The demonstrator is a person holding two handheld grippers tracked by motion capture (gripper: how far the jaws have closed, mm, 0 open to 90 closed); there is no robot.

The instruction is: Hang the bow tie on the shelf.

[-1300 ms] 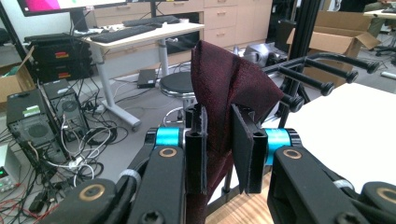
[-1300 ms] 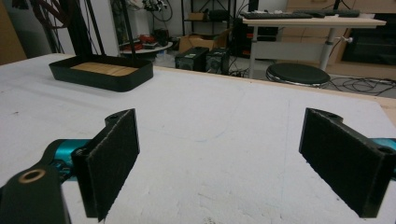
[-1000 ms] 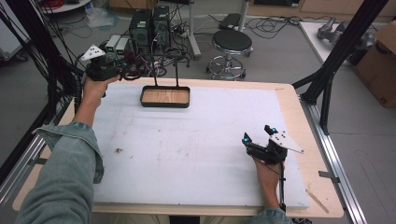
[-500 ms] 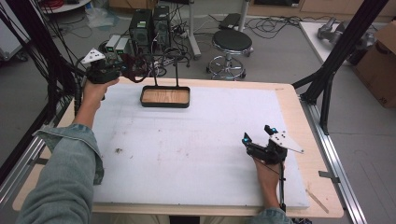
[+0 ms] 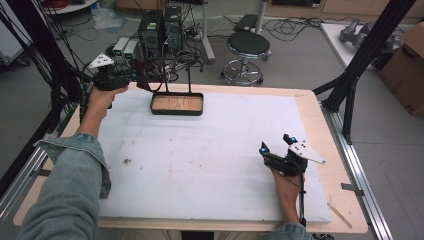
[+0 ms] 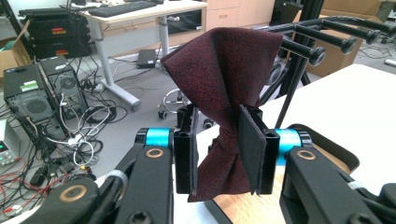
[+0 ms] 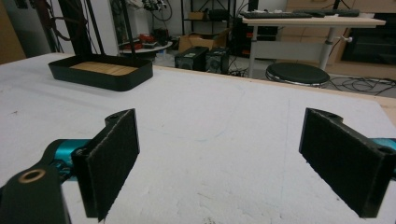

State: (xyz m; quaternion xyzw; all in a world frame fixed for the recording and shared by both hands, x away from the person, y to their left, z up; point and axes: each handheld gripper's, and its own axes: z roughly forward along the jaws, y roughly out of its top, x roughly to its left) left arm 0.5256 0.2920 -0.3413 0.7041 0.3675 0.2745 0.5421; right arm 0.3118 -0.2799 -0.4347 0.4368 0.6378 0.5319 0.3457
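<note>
Little has shifted: the left gripper stays at the far left, clamped on a dark red bow tie beside the rack's pegs above the tray. Hanging looks to be the step; next, ease its loop toward a peg. Right gripper rests open, near right.

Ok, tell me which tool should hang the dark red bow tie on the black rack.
Left. The left tool already grips the dark red fabric bow tie beside the black metal rack; the right tool is open, far across the table.
</note>
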